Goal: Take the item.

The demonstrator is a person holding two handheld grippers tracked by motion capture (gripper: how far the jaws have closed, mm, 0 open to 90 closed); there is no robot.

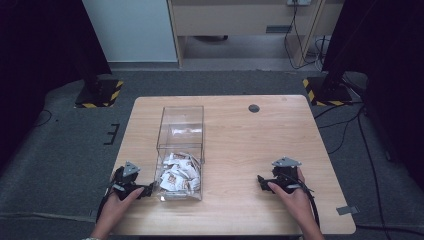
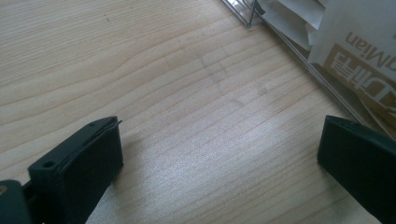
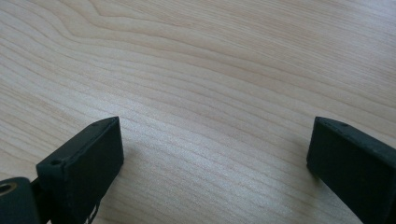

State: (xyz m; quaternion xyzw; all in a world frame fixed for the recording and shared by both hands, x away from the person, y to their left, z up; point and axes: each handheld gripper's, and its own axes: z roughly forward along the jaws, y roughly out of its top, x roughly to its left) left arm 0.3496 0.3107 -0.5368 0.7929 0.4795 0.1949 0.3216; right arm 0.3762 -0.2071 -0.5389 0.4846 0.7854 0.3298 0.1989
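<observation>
Two hand-held tools rest low on a pale wooden surface (image 1: 240, 135), each gripped by one of the person's hands at the near edge. Nearest on the left, the left tool (image 1: 148, 190) sits with its black jaws spread wide and holding nothing; in the left gripper view its tip (image 2: 219, 154) points at bare wood, with the wall of a clear plastic rectangular box (image 2: 299, 51) just beside its right jaw. Well apart on the right, the right tool (image 1: 261, 182) is likewise released and empty, its jaws standing wide over bare wood grain in the right gripper view (image 3: 215, 154). Between the two, but far closer to the left hand, the clear box (image 1: 180, 117) runs lengthwise away from the person. A heap of white and brown printed paper sachets (image 1: 178, 172) fills its near end; the far end looks mostly bare. By my judgement the left tool is better placed to reach the sachets, which lie just to its right.
</observation>
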